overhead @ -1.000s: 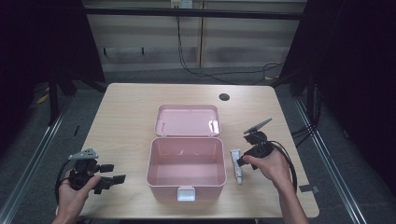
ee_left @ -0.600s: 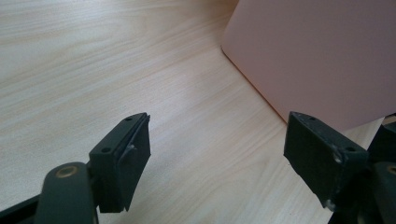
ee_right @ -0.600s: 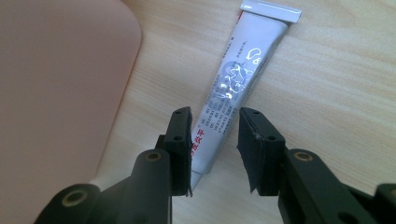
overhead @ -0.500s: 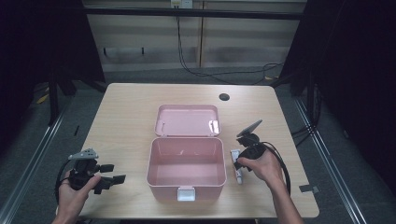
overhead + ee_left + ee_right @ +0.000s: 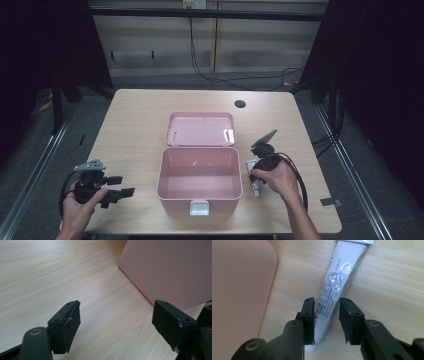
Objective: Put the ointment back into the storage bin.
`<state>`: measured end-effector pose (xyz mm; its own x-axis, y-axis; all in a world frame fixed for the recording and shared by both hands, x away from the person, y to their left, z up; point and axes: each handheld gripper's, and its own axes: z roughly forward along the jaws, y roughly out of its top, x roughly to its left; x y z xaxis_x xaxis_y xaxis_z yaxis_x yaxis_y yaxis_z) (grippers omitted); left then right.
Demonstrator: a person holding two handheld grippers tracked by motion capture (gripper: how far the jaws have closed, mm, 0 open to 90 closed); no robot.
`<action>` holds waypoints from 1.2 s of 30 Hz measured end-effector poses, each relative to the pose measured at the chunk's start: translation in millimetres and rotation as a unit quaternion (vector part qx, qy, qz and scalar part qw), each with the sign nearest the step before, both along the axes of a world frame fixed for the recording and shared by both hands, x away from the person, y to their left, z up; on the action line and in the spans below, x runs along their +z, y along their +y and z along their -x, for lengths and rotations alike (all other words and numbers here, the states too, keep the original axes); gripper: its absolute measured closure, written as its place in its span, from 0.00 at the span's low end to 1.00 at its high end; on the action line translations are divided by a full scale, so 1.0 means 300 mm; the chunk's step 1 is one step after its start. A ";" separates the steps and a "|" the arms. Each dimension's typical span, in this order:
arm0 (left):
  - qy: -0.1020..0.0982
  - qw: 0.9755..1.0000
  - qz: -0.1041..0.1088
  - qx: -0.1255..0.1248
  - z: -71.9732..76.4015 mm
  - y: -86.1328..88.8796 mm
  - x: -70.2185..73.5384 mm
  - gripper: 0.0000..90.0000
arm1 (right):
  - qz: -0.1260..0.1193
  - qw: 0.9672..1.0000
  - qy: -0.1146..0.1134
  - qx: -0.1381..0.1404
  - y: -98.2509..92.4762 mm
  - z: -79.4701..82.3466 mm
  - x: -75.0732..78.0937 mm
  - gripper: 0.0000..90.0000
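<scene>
My right gripper (image 5: 327,320) had its jaws down on either side of the white tube (image 5: 337,290), near the tube's lower end. They had just been drawing together around it. The left pad looked to be against the tube's edge, but a thin gap showed at the right pad, so I cannot say that I was truly pinching it. The tube lay flat on the wooden table (image 5: 392,285), just beside the right wall of the pink box (image 5: 239,285). Small grey print ran along the tube with a shiny patch over it, and a few red characters sat near my left pad; none of it was sharp enough to read.

In the high view my right hand (image 5: 277,177) covered the gripper (image 5: 257,175), with the tube (image 5: 254,186) beside the open box (image 5: 200,175), whose lid (image 5: 201,129) lay back flat on the table.

My left gripper (image 5: 116,325) was spread wide with nothing between its jaws, only bare table (image 5: 50,272) and a corner of the box (image 5: 170,270) ahead. From above it (image 5: 112,187) rested at the table's near left edge, well apart from the box.
</scene>
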<state>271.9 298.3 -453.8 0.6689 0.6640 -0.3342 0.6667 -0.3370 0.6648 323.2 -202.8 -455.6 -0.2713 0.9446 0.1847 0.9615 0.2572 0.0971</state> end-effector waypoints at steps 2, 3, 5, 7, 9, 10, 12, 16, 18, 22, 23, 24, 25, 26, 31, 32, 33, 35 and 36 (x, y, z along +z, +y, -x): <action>0.000 1.000 0.001 0.001 0.000 0.000 0.000 0.25 | 0.005 1.000 0.000 0.001 0.004 -0.002 -0.004 0.72; 0.000 1.000 0.000 0.000 0.000 0.000 0.000 0.25 | 0.007 1.000 0.002 0.002 0.006 -0.002 -0.006 0.72; 0.000 1.000 -0.001 0.000 -0.001 0.000 0.000 0.25 | 0.013 1.000 0.003 0.005 0.012 -0.002 -0.011 0.72; 0.000 1.000 -0.001 0.000 0.000 0.000 0.000 0.25 | 0.018 1.000 0.001 0.009 0.017 -0.002 -0.014 0.75; 0.000 1.000 -0.001 0.000 0.000 0.000 0.000 0.25 | 0.022 1.000 0.003 0.010 0.020 -0.004 -0.018 0.76; 0.000 1.000 -0.001 0.000 0.000 0.000 0.000 0.25 | 0.022 1.000 0.003 0.010 0.020 -0.004 -0.018 0.76; 0.000 1.000 0.000 0.000 0.000 0.000 0.000 0.25 | 0.025 1.000 0.004 0.013 0.023 -0.004 -0.019 0.76; 0.000 1.000 0.000 0.000 0.000 0.000 0.000 0.25 | 0.027 1.000 0.004 0.015 0.024 -0.006 -0.021 0.76; 0.000 1.000 0.000 0.000 -0.001 0.000 -0.001 0.25 | 0.029 0.999 0.007 0.016 0.027 -0.007 -0.022 0.76; 0.001 1.000 0.001 0.001 0.000 0.000 -0.001 0.25 | 0.034 0.999 0.008 0.022 0.033 -0.011 -0.029 0.75; 0.001 1.000 0.001 0.001 0.000 0.001 0.000 0.25 | 0.036 0.999 0.010 0.026 0.035 -0.014 -0.034 0.75; 0.001 1.000 0.001 0.001 0.000 0.001 0.000 0.25 | 0.036 0.999 0.010 0.026 0.035 -0.014 -0.034 0.75; 0.001 1.000 0.001 0.001 -0.001 0.001 0.000 0.25 | 0.038 0.999 0.009 0.030 0.038 -0.015 -0.037 0.75; 0.001 1.000 0.001 0.001 -0.001 0.001 0.000 0.25 | 0.038 0.999 0.010 0.031 0.039 -0.015 -0.037 0.75; 0.001 1.000 0.002 0.002 0.000 0.003 0.000 0.25 | 0.040 0.998 0.009 0.043 0.038 -0.014 -0.036 0.76; 0.001 1.000 0.002 0.003 0.000 0.002 0.000 0.25 | 0.040 0.998 0.009 0.043 0.038 -0.014 -0.036 0.76; 0.001 1.000 0.002 0.002 -0.001 0.002 -0.001 0.25 | 0.038 0.998 0.010 0.044 0.036 -0.014 -0.036 0.77; 0.002 1.000 0.003 0.001 -0.001 0.002 -0.001 0.25 | 0.034 0.998 0.003 0.043 0.026 -0.012 -0.024 0.80; 0.002 1.000 0.003 0.001 -0.001 0.003 -0.001 0.25 | 0.034 0.998 0.003 0.043 0.026 -0.012 -0.024 0.80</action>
